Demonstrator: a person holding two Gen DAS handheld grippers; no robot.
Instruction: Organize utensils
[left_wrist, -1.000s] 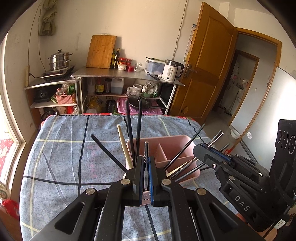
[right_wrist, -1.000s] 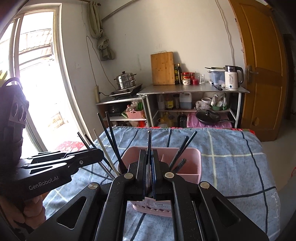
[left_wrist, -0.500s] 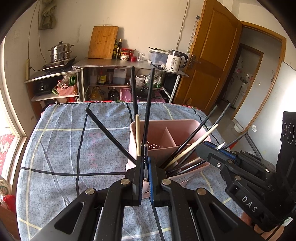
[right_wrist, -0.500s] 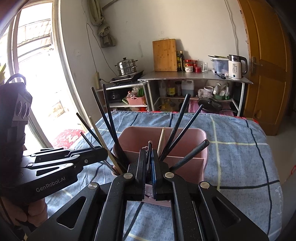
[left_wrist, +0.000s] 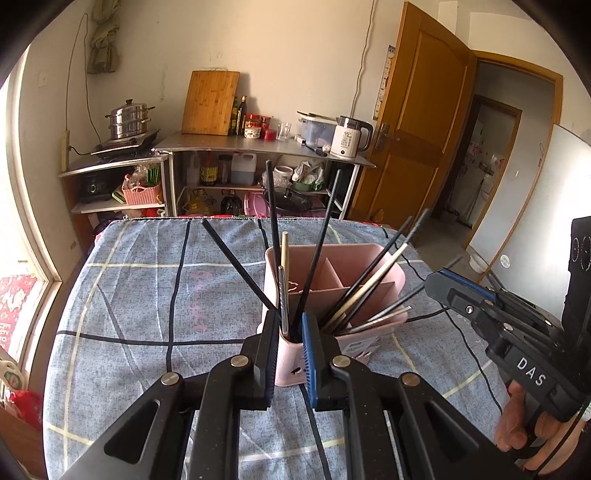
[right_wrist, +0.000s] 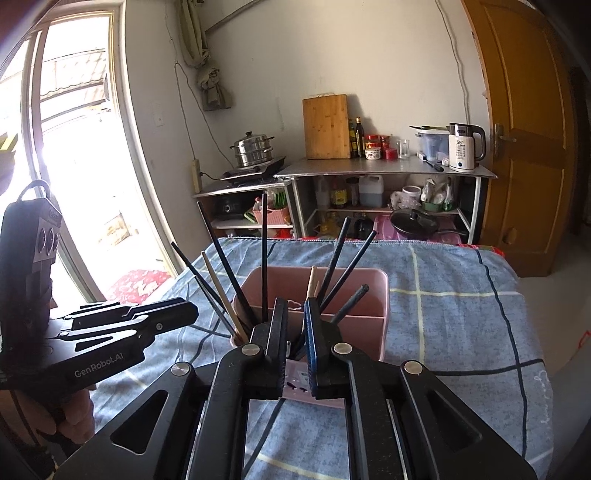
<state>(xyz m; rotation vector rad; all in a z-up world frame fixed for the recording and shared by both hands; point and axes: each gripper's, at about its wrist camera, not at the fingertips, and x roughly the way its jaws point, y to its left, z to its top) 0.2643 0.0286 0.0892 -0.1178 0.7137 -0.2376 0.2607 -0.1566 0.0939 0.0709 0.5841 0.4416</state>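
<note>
A pink divided utensil holder (left_wrist: 373, 254) stands on the blue checked tablecloth (left_wrist: 155, 288); it also shows in the right wrist view (right_wrist: 369, 291). Several black chopsticks (left_wrist: 273, 218) and a pale wooden one (left_wrist: 283, 251) stand in it, fanned outwards. My left gripper (left_wrist: 290, 325) is open just above the holder's near corner, with a metal utensil handle (left_wrist: 283, 295) standing free between its fingers. My right gripper (right_wrist: 295, 314) is open over the holder's near compartment, chopsticks (right_wrist: 343, 254) rising past it. Each gripper shows in the other's view, the right (left_wrist: 480, 306) and the left (right_wrist: 147, 321).
Beyond the table's far edge stands a metal shelf unit (left_wrist: 258, 144) with a kettle (left_wrist: 347, 136), cutting board (left_wrist: 210, 103), bottles and a steamer pot (left_wrist: 129, 118). A wooden door (left_wrist: 417, 122) is at the right, a bright window (right_wrist: 74, 147) at the left.
Both grippers have opened from shut and let go of their utensils, which now stand in the pink holder. Both have come down closer to the holder.
</note>
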